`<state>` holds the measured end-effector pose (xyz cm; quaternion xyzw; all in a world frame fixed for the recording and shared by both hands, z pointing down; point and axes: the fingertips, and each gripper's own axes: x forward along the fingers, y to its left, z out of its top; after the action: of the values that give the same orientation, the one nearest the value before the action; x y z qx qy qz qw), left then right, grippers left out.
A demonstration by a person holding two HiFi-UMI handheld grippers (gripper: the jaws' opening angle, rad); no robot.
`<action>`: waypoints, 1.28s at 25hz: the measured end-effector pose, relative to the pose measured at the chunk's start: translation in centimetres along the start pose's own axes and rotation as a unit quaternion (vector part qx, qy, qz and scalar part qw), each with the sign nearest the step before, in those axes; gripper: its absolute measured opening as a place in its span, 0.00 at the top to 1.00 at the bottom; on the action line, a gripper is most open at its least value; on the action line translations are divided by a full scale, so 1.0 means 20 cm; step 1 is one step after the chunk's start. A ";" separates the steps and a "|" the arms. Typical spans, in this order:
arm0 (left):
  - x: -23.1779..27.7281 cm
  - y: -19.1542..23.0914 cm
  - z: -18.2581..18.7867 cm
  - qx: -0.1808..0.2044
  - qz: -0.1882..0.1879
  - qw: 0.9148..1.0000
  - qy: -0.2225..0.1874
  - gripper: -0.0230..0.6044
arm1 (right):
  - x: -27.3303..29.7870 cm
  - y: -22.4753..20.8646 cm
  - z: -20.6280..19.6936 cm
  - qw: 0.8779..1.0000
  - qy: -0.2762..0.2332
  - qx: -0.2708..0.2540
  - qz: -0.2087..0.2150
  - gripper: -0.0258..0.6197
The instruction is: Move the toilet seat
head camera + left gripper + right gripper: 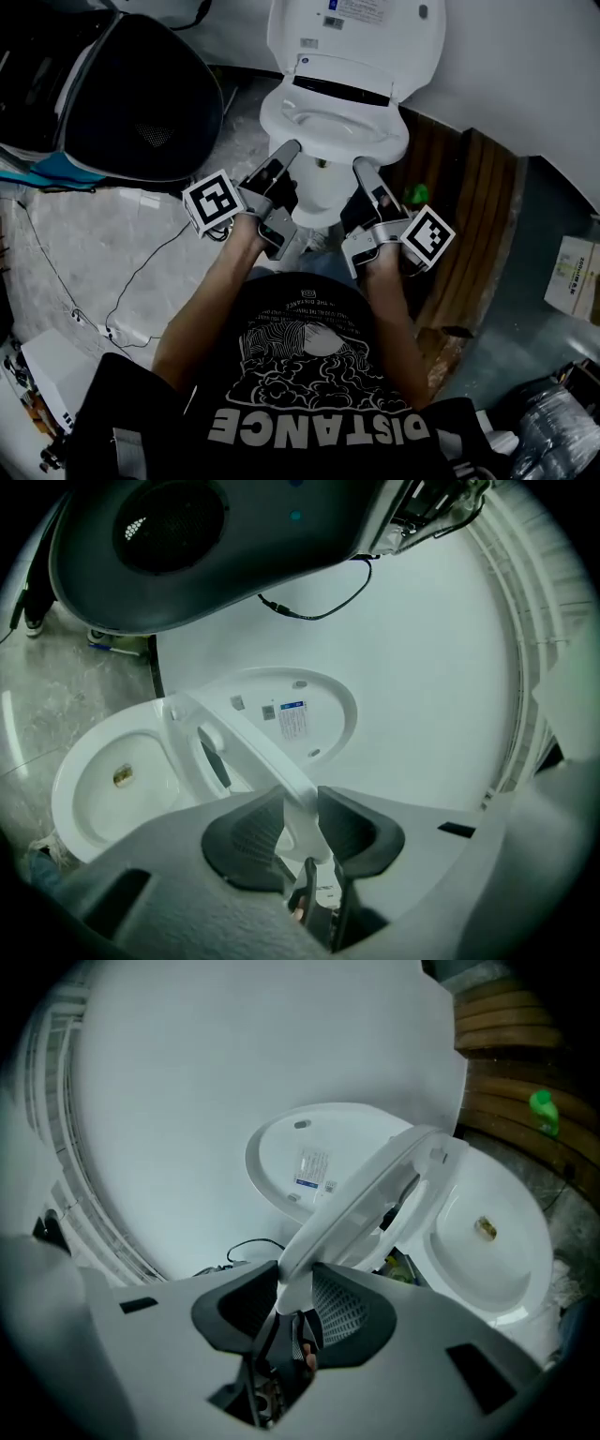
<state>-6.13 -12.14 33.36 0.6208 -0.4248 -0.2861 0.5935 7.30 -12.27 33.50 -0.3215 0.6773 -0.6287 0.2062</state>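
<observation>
A white toilet [323,192] stands against the wall with its lid [356,37] upright. In both gripper views the white toilet seat [246,747] [375,1194] is lifted at a slant off the bowl [112,780] [497,1241]. My left gripper [302,819] [286,155] is shut on the seat's front edge from the left. My right gripper [295,1296] [364,173] grips the same edge from the right. In each gripper view the rim sits pinched between the dark pads. The lid's underside with its label [292,719] shows behind the seat.
A big black rounded object [141,94] stands left of the toilet. Dark wooden slats [469,216] lie to the right, with a small green thing [415,194] beside the bowl. A thin cable [141,272] runs over the grey floor. A cardboard box [574,277] sits at far right.
</observation>
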 end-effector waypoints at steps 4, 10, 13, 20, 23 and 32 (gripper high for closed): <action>0.01 -0.07 0.03 0.011 -0.003 1.000 -0.012 0.77 | 0.02 0.05 0.03 1.000 0.003 0.015 0.015 0.77; 0.13 -0.12 0.10 0.014 -0.015 0.999 -0.027 0.77 | 0.12 0.08 0.14 0.999 0.007 0.023 0.030 0.77; 0.16 -0.14 0.12 0.021 -0.020 0.999 -0.029 0.77 | 0.14 0.10 0.16 0.999 0.003 0.027 0.041 0.77; 0.25 -0.21 0.20 0.027 -0.044 0.998 -0.034 0.77 | 0.23 0.17 0.25 0.998 -0.005 0.024 0.064 0.77; 0.29 -0.24 0.23 0.031 -0.054 0.998 -0.029 0.77 | 0.26 0.20 0.29 0.997 -0.011 0.027 0.077 0.78; 0.47 -0.38 0.36 0.044 -0.087 0.995 -0.024 0.77 | 0.40 0.34 0.47 0.993 -0.022 0.008 0.117 0.79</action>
<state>-6.51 -24.34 26.26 0.6740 -0.3956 -0.3320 0.5282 6.88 -24.53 26.64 -0.2522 0.7007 -0.5980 0.2962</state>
